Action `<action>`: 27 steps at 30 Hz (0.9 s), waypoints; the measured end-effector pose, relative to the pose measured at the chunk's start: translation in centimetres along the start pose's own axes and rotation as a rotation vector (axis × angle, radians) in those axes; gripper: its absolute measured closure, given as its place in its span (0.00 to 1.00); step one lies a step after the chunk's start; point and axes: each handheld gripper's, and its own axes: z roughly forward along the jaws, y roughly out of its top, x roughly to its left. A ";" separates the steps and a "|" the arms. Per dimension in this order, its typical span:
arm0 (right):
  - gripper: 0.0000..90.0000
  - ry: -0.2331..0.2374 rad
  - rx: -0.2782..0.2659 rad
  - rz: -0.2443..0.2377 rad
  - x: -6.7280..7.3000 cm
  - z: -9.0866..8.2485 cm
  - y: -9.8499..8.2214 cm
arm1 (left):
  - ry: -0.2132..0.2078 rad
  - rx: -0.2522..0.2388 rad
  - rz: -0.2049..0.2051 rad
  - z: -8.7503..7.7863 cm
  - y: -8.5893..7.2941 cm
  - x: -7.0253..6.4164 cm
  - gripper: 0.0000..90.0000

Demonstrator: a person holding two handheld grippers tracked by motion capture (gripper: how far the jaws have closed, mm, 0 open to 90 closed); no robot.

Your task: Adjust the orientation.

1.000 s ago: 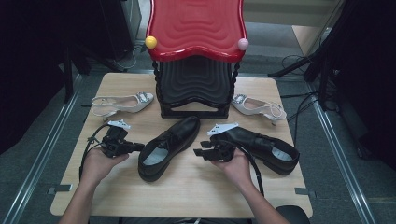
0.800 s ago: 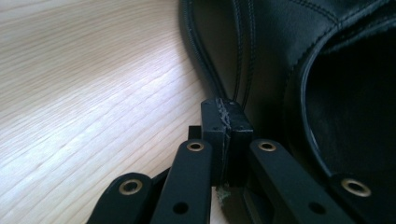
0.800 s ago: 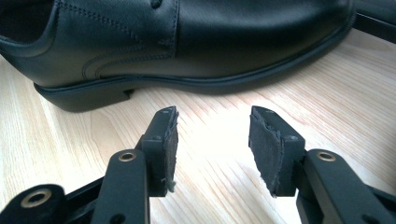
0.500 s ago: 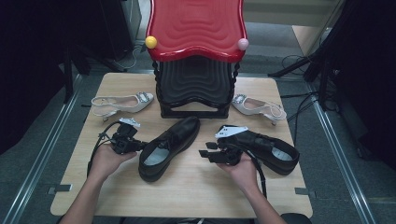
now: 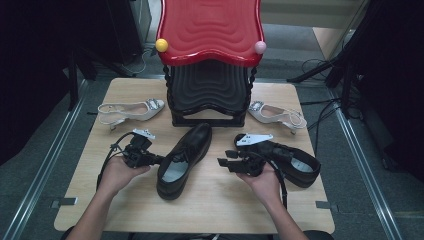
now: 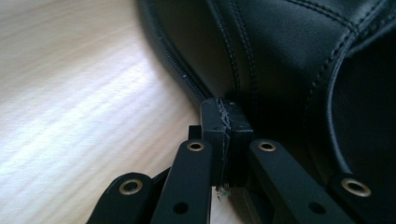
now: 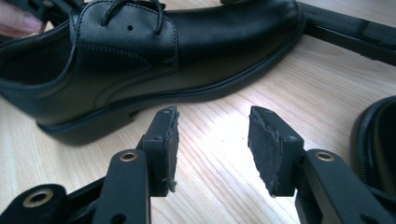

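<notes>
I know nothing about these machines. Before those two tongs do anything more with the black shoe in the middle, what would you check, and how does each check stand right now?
1. Left tongs shut, nothing between the pads: ok.
2. Left tongs' tip at the middle black shoe's side: close against it, contact cannot tell.
3. Right tongs open with an empty gap: ok.
4. Right tongs lined up on the shoe: not ok, they sit short of its sole, bare table between the pads.
5. Shoe resting flat on its sole: ok.
6. Second black shoe clear of the right hand: not ok, it lies right beside it.
</notes>
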 end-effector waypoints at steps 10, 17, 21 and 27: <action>0.60 -0.007 0.031 -0.006 -0.4 -0.6 0.0 | -0.026 0.010 0.041 1.0 0.5 -1.8 1.00; 0.58 -0.014 0.048 -0.007 -0.7 -1.5 0.3 | -0.046 0.011 0.061 1.9 0.8 -2.9 0.98; 0.57 -0.030 0.062 -0.014 -1.1 -2.3 0.0 | -0.066 0.015 0.073 2.3 1.0 -3.4 0.97; 0.56 -0.033 0.079 -0.004 -1.8 -3.3 -0.3 | -0.080 0.011 0.089 2.6 1.2 -4.1 0.87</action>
